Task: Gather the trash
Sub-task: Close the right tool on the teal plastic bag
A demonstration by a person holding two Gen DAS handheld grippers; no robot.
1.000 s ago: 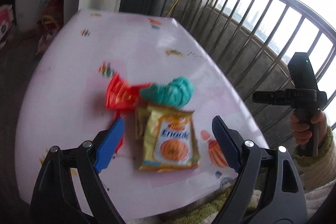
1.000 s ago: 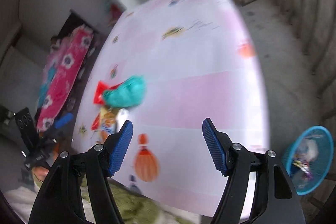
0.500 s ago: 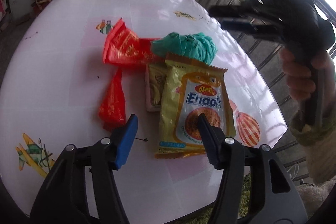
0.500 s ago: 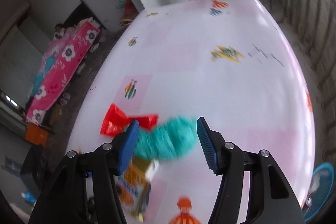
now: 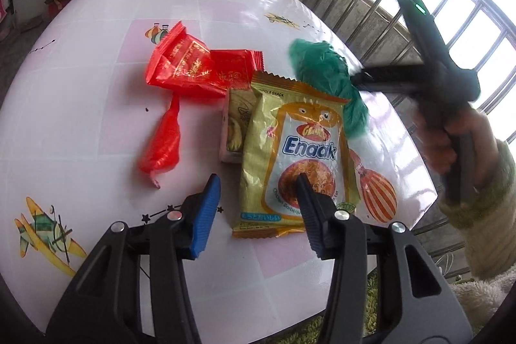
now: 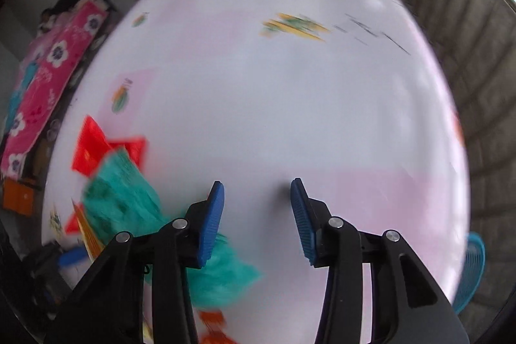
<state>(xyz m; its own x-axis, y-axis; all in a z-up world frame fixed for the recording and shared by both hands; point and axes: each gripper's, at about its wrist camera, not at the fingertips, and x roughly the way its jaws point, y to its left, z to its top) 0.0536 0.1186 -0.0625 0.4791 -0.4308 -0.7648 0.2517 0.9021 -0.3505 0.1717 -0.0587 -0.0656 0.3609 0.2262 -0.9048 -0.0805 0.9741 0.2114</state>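
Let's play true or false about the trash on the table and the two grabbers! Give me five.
1. The yellow Enaak snack packet lies flat on the table. True.
2. The left gripper is squeezing a red wrapper. False: its jaws are open, holding nothing.
3. The red wrappers lie left of the yellow packet in the left wrist view. True.
4. The crumpled bag is purple. False: it is teal green.
5. The right gripper is shut. False: it is open.

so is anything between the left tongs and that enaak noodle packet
Nothing visible. The left tongs hang open right at the Enaak noodle snack packet, one finger already over its lower right part. The pale wrapper tucked under its left edge and the red wrappers lie beyond.
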